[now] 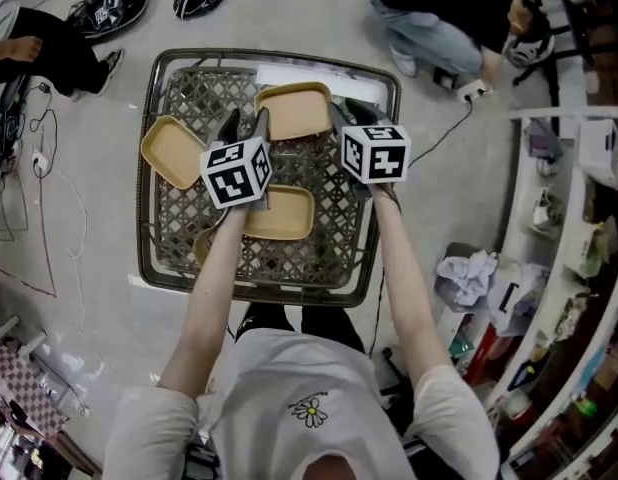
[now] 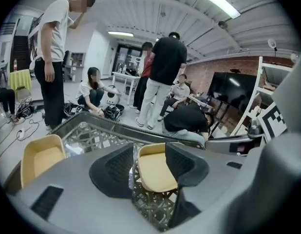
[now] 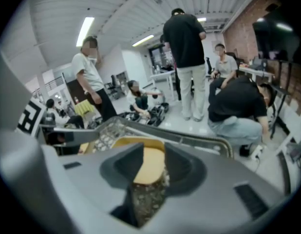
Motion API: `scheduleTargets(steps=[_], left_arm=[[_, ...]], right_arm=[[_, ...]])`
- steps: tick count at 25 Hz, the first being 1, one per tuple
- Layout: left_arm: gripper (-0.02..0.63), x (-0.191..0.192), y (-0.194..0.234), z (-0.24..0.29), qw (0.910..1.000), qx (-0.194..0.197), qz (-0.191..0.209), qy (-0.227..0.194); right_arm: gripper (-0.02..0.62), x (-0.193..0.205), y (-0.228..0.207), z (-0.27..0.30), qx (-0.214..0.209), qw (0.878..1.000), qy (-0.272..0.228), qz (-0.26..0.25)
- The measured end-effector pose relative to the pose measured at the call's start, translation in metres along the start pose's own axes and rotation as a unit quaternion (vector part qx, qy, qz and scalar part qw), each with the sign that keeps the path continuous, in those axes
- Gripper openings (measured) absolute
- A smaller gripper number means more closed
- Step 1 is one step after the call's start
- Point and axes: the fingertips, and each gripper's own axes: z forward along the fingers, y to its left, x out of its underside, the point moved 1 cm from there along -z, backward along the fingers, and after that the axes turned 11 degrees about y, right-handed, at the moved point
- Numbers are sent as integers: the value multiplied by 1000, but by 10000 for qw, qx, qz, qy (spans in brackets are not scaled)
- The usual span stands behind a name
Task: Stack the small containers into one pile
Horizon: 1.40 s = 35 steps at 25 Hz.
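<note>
Wicker basket (image 1: 334,218) holds three tan trays. Left container (image 1: 173,151) hangs over the rim at 10 o'clock. Left gripper (image 1: 245,126) is released, nothing between its jaws. Centre container (image 1: 281,214) is mid-basket and top container (image 1: 294,110) at 12 o'clock. Right gripper (image 1: 347,116), at its 3 o'clock, is released and empty.

Left gripper (image 2: 150,156) and right gripper (image 3: 149,167), fingers (image 2: 116,167) apart.
</note>
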Motion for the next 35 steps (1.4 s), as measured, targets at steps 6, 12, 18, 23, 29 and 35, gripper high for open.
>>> scheduleTargets(steps=[6,12,18,23,29,35], left_arm=[[217,36,14,39,9976,-115,-235,638],[173,45,21,50,9954,-178,-278,895],[116,50,21,59,9935,-134,-338,1080],[64,51,17,58,9929,-138,-293,1148],[57,35,13,40,9952,-78,-160,962],[48,8,1,-9,9974,-46,296,657]], right_arm=[[135,24,-17,42,105,9986,482,184],[133,35,-24,62,217,9962,815,223],[77,39,-27,69,176,9949,880,464],[44,37,-22,67,219,9952,797,527],[43,29,-12,42,120,9952,534,809],[43,25,13,-7,150,9923,227,1209]])
